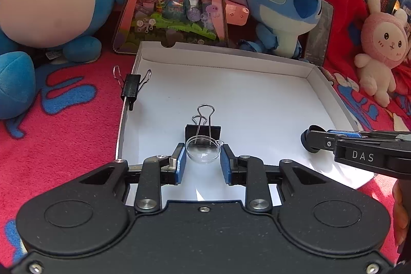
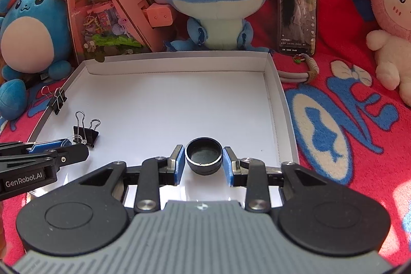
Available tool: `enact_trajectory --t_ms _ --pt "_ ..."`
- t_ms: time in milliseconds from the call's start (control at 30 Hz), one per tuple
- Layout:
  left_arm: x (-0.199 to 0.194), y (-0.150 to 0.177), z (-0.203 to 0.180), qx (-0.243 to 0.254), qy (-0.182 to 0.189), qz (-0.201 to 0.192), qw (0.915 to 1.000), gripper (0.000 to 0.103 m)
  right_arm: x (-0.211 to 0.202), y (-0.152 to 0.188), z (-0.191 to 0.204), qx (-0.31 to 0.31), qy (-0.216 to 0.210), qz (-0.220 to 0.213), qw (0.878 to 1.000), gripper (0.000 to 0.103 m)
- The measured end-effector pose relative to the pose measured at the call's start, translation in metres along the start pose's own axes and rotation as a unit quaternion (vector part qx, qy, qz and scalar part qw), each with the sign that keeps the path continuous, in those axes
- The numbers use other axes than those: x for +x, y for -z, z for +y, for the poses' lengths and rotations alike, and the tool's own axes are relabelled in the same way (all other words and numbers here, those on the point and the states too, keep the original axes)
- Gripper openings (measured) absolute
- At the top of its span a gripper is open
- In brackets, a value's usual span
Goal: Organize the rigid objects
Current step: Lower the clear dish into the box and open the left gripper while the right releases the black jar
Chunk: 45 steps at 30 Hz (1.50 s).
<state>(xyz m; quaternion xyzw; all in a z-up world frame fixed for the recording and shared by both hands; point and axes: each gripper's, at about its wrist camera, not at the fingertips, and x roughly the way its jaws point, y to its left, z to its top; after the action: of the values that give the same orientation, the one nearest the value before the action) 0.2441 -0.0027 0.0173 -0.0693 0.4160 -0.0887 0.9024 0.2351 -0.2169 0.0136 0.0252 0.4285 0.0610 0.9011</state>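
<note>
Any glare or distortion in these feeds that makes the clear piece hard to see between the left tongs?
Left wrist view: the transparent dome shows only by bright rim highlights against the sunlit white tray, with the binder clip visible through it. Right wrist view: hard sun and crisp shadows; the black ring reads clearly. Both views: fisheye bowing at the edges.

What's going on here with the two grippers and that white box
A person is sorting small items in a white box lid. The left gripper brackets a clear dome piece beside a binder clip. The right gripper brackets a black round cap. Another clip grips the lid's left wall.
</note>
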Motion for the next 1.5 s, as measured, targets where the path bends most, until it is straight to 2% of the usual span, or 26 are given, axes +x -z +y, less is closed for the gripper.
enact_trajectory --t_ms 1033,1133,1267,1333,1400,1500 --pt "0.0040 0.0004 -0.0007 0.003 -0.007 -0.010 0.9999 0.027 0.0036 0.0003 0.0059 -0.004 0.007 0.007 1.000 0.038" --pt "0.0039 0.0004 -0.0012 0.005 -0.007 -0.011 0.9999 0.027 0.0045 0.0009 0.0055 -0.004 0.007 0.009 1.000 0.042" --pt "0.0035 0.0013 -0.0023 0.009 -0.009 -0.013 0.9998 0.028 0.0089 0.0020 0.0037 0.001 0.008 0.014 1.000 0.042" --pt "0.0037 0.0017 -0.0029 0.010 -0.010 -0.013 0.9998 0.028 0.0098 0.0032 0.0032 0.003 0.009 0.012 1.000 0.042" --pt "0.0038 0.0020 -0.0030 0.009 -0.010 -0.014 0.9998 0.028 0.0094 0.0036 0.0037 0.001 0.010 0.011 1.000 0.037" --pt "0.0043 0.0024 -0.0032 0.009 -0.010 -0.015 0.9998 0.029 0.0093 0.0039 0.0054 -0.006 0.012 0.009 1.000 0.036"
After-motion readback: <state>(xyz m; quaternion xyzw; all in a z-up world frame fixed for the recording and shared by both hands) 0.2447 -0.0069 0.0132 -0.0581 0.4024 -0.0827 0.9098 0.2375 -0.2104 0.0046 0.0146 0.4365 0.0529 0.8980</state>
